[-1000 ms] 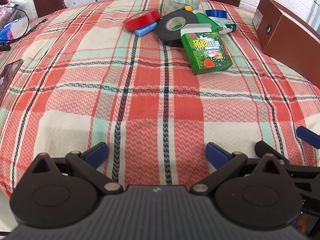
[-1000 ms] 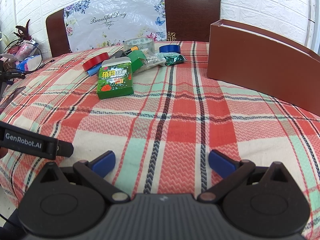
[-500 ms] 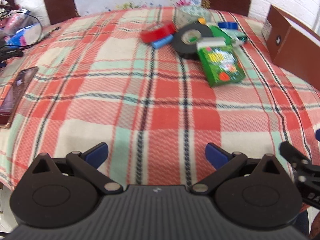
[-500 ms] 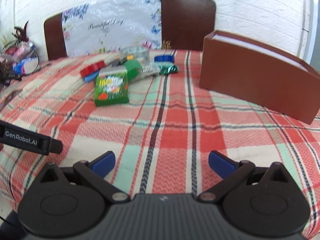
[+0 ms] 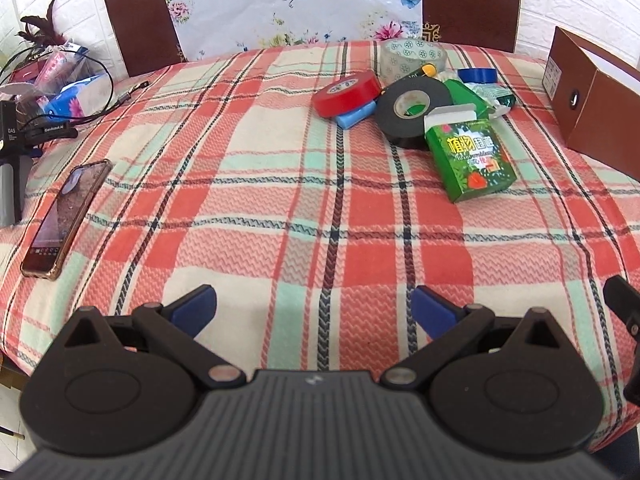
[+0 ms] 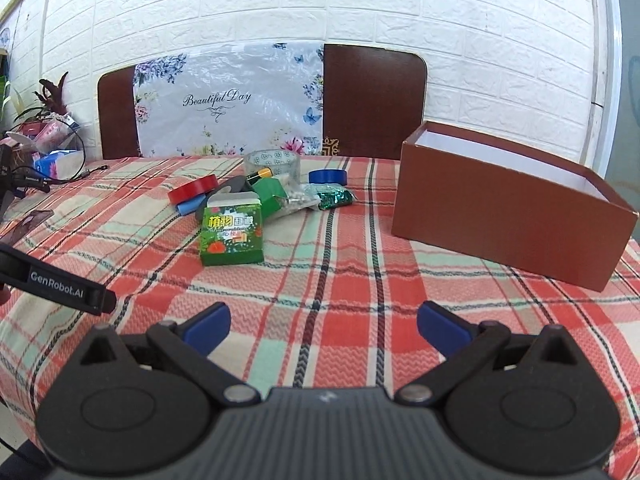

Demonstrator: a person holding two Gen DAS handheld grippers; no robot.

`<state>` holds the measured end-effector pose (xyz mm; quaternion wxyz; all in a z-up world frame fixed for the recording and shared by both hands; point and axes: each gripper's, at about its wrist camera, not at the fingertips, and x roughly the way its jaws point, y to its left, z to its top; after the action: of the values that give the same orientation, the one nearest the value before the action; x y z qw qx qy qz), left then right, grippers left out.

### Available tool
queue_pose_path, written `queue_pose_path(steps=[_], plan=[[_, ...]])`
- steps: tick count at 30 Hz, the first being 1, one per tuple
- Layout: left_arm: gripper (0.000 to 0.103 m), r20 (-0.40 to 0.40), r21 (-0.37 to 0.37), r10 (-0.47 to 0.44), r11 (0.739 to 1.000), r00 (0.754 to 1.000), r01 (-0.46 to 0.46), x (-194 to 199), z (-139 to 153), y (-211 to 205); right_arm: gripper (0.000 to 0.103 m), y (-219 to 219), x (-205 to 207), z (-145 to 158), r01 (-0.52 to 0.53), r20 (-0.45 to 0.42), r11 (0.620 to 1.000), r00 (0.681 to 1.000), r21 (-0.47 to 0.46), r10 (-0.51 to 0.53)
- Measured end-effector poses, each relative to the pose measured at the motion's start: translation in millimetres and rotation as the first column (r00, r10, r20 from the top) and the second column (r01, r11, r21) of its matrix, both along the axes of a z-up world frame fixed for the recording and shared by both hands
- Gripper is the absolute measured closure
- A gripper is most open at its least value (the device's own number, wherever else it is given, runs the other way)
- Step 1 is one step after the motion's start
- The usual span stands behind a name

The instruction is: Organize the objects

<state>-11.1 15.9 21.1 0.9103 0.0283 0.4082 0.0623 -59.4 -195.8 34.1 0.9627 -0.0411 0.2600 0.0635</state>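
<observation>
Right wrist view: right gripper (image 6: 323, 326) spread, empty, raised since a second ago; box (image 6: 516, 204) interior now visible. Left gripper (image 5: 314, 306) spread, empty, drawn back. Tape rolls (image 5: 412, 106) and green carton (image 5: 470, 158) heaped mid-table, unsorted; approach pending.

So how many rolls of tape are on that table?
4: red roll at the pile's left, black roll beside it, clear roll behind, blue roll near the brown box. More might hide underneath.

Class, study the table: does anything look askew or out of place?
Yes. The red tape roll sits tilted on a blue item, and the green carton leans on the black tape roll, all outside the brown box.
</observation>
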Motion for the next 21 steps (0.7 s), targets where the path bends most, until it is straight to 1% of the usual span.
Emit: queue_pose_path(steps=[6, 21], plan=[[0.0, 0.009, 0.008, 0.008, 1.0, 1.0, -0.009, -0.6, 2.6, 0.8, 0.0, 1.0, -1.8, -0.2, -0.007, 0.01, 1.0, 1.0, -0.008, 0.007], [0.0, -0.007, -0.005, 0.012, 1.0, 1.0, -0.012, 2.5, 1.3, 2.4, 0.0, 7.2, -4.5, -1.8, -0.045, 0.028, 0.999, 0.999, -0.03, 0.046]])
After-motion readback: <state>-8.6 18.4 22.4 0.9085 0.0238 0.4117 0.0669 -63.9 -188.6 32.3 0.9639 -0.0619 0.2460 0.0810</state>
